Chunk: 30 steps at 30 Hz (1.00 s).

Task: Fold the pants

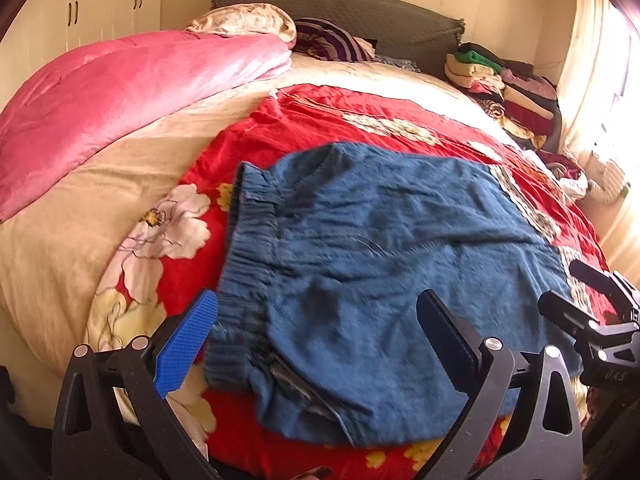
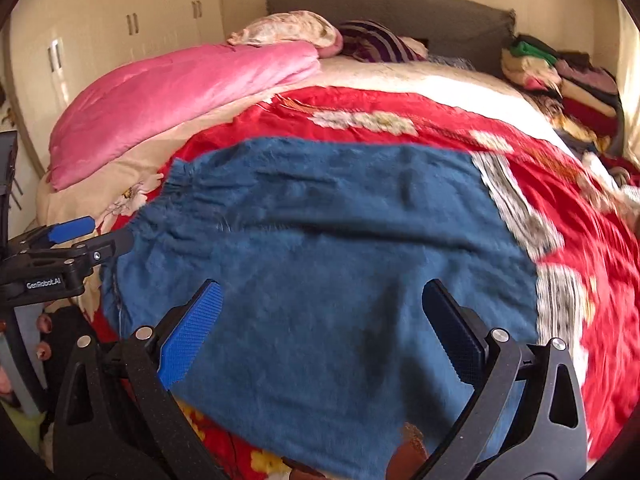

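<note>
Blurring pants (image 2: 320, 248) (far hem cut off)

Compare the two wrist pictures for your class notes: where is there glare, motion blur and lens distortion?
Left wrist view: window glare washes out the right edge, the blue pants are fairly sharp with stitching readable, and the bed bulges from fisheye curvature. Right wrist view: the pants and red floral cover are smeared by motion blur, worst at right; glare is milder, with dark vignetting in the corners.

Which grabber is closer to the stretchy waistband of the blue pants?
Left. The left gripper hangs open right over the waistband end of the pants. The right gripper hangs open over the plain blue middle, farther along.
</note>
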Each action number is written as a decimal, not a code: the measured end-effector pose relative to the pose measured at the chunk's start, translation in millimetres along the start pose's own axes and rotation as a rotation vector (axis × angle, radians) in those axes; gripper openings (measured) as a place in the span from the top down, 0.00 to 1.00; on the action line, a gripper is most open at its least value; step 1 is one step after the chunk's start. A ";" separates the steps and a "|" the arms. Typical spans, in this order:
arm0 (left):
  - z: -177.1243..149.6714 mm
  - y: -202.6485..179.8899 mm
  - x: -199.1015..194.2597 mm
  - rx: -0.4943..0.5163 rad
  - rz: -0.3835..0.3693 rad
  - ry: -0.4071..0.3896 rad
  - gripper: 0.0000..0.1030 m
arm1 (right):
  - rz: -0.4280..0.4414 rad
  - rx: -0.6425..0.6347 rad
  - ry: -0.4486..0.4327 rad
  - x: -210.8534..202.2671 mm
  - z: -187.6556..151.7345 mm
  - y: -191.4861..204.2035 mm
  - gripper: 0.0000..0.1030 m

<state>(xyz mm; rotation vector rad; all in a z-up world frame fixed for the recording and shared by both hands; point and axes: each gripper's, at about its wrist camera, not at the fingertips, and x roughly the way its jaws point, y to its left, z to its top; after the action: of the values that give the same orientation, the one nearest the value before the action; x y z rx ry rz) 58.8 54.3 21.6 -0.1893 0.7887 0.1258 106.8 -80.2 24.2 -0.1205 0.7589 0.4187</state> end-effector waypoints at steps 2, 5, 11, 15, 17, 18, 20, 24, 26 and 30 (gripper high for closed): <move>5.8 5.7 4.4 -0.007 0.008 0.002 0.04 | 0.022 -0.010 -0.001 6.3 11.7 1.8 0.08; 15.1 13.1 11.5 -0.017 0.017 0.003 0.04 | 0.030 -0.023 -0.007 13.3 24.8 2.0 0.08; 36.0 24.9 27.6 -0.031 0.025 0.008 0.04 | 0.049 -0.037 0.014 34.2 47.9 -2.2 0.08; 46.8 32.8 40.2 -0.033 0.024 0.020 0.04 | 0.065 -0.042 0.039 52.2 60.7 -8.6 0.08; 53.9 38.8 49.2 -0.041 0.014 0.038 0.04 | 0.063 -0.066 0.048 62.1 67.6 -11.6 0.08; 58.1 42.2 54.5 -0.045 0.012 0.046 0.04 | 0.061 -0.075 0.050 65.4 70.7 -12.3 0.08; 63.8 46.4 62.5 -0.043 0.018 0.051 0.04 | 0.072 -0.104 0.055 75.1 78.5 -13.6 0.08; 76.0 57.2 84.1 -0.054 0.030 0.080 0.04 | 0.075 -0.134 0.076 95.2 93.1 -17.3 0.08; 81.9 62.8 98.0 -0.064 0.038 0.106 0.04 | 0.069 -0.165 0.078 106.2 100.6 -17.6 0.08; 89.8 68.7 118.9 -0.065 0.029 0.140 0.04 | 0.065 -0.203 0.096 129.1 115.5 -17.6 0.08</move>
<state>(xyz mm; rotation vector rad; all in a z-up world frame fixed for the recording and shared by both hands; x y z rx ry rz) 191.4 145.6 -9.8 -0.2506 0.9273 0.1675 271.8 -25.0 18.0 -0.3088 0.8150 0.5542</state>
